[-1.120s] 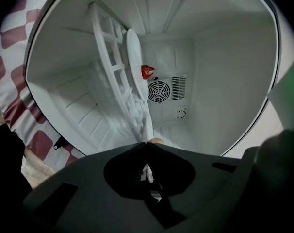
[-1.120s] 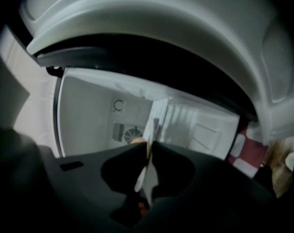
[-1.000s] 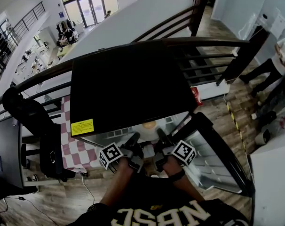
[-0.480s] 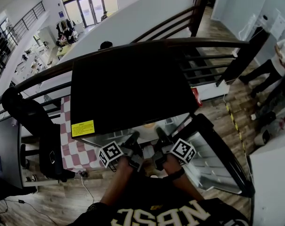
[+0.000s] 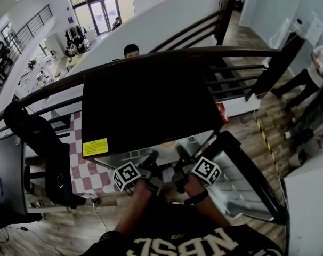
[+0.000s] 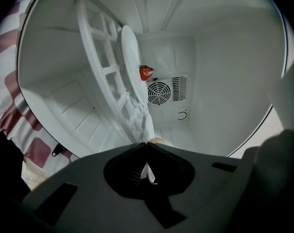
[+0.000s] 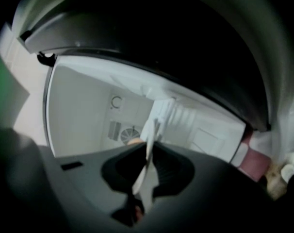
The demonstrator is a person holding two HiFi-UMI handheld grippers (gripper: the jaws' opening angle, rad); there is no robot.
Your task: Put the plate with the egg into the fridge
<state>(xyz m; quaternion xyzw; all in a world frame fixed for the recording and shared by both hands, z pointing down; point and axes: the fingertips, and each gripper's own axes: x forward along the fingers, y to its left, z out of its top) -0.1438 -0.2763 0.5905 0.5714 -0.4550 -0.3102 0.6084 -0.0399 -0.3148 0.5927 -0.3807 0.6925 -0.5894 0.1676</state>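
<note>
I have both tools clamped on the plate [image 6: 148,126]. In the left gripper view the left tool [image 6: 147,145] has its jaws pinched down to a narrow slit on the white rim, and the plate runs on edge from the tips toward 12 o'clock. The egg [image 6: 156,141] shows as a pale peach bump just past the tips at about 1 o'clock. The right gripper view gives me the mirror of that: the right tool [image 7: 150,144] is nipped tight on the opposite rim, with the egg peeking out at its 9 o'clock. From the head view the two tools sit side by side at 6 o'clock of the black fridge [image 5: 151,100], reaching into its mouth. Its door [image 5: 247,180] is swung open toward 4 o'clock, and the plate is held at the opening between the tools, not set down on anything I can see. Inside, the white lattice shelf [image 6: 106,76] slants across the left gripper view at 10 o'clock. A small red item [image 6: 146,72], too small for me to identify, sits at 12 o'clock just above the round fan grille [image 6: 159,92] on the back wall. The fridge stands on a red-and-white checked cloth [image 5: 89,172].
</note>
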